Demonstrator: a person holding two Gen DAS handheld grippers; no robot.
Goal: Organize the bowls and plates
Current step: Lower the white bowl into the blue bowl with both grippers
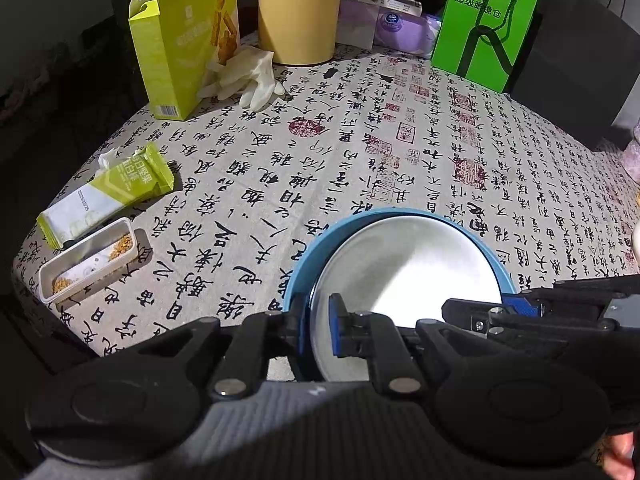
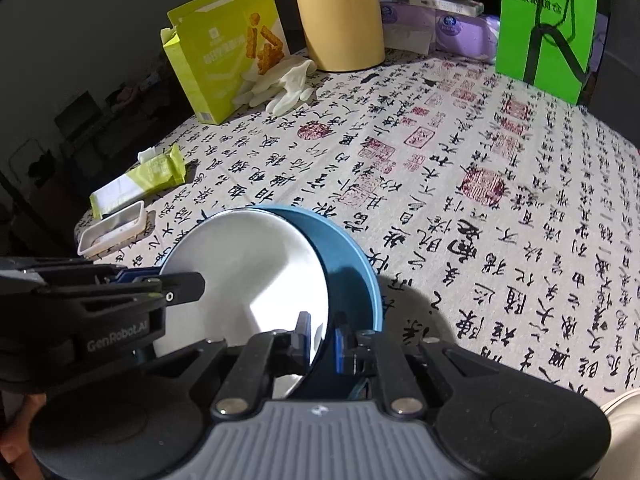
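Note:
A shiny metal plate [image 1: 400, 272] [image 2: 248, 264] sits tilted inside a blue bowl [image 1: 308, 264] [image 2: 352, 276] on the calligraphy-print tablecloth [image 1: 360, 152]. My left gripper [image 1: 319, 322] is shut on the plate's left rim, its blue pads pressing either side of the edge. My right gripper [image 2: 321, 334] is shut on the opposite rim, one finger in the gap between plate and bowl wall. Each gripper also shows in the other's view: the right gripper [image 1: 500, 312] and the left gripper [image 2: 180, 284]. The bowl's near side is hidden behind the grippers.
At the left edge lie a snack wrapper [image 1: 108, 196] and a small white tray [image 1: 88, 264] with crumbs. At the back stand a yellow-green box [image 1: 184, 40], a white glove [image 1: 248, 76], a tan jug [image 1: 296, 12], purple tissue packs [image 1: 396, 28] and a green bag [image 1: 484, 24].

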